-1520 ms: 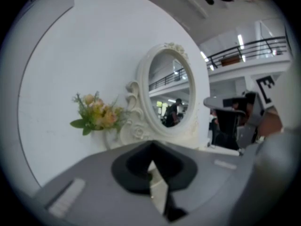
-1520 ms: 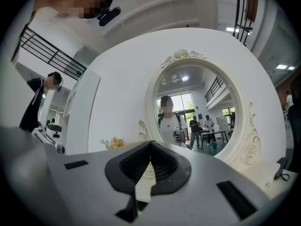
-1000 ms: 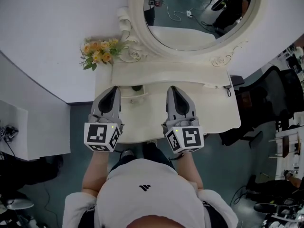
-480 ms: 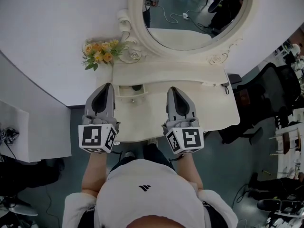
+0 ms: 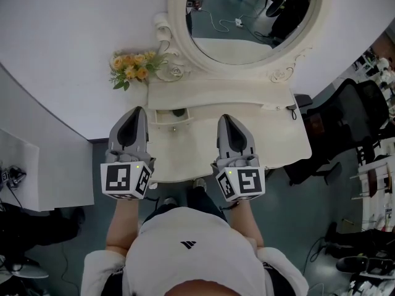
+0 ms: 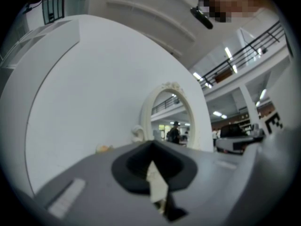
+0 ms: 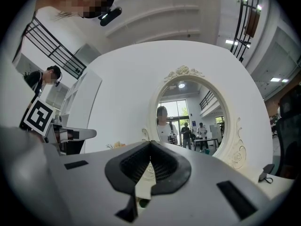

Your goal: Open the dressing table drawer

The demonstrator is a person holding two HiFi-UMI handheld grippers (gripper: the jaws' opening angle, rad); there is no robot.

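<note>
Grippers side by side over the front half of the cream dressing table [image 5: 281, 142], both pointing toward the wall.

Left gripper [image 5: 137, 111]: near the table's left edge. Its own view shows the two jaws met at the tips, pressed together, nothing between them. Only a thin sliver of pale tabletop shows through the slot lower down. Marker cube [image 5: 126, 179] hangs out past the table's front edge.

Right gripper [image 5: 226, 118]: near the middle of the tabletop. Jaws likewise closed tip to tip in its own view, nothing held. Its cube [image 5: 241, 182] sits at the table's front edge.

Drawer [image 5: 171, 121]: small one, set in the raised back tier beneath the mirror. It sits pulled partly out, with a dark item inside that is too small to identify. It lies between the two grippers, nearer the left. Neither gripper touches it, and both tips stop just short of the tier.

Oval mirror [image 5: 247, 17] in a carved cream frame stands behind. Yellow flowers [image 5: 131, 67] sit at the table's back left corner. Black office chair [image 5: 353, 113] stands off the table's right end.
</note>
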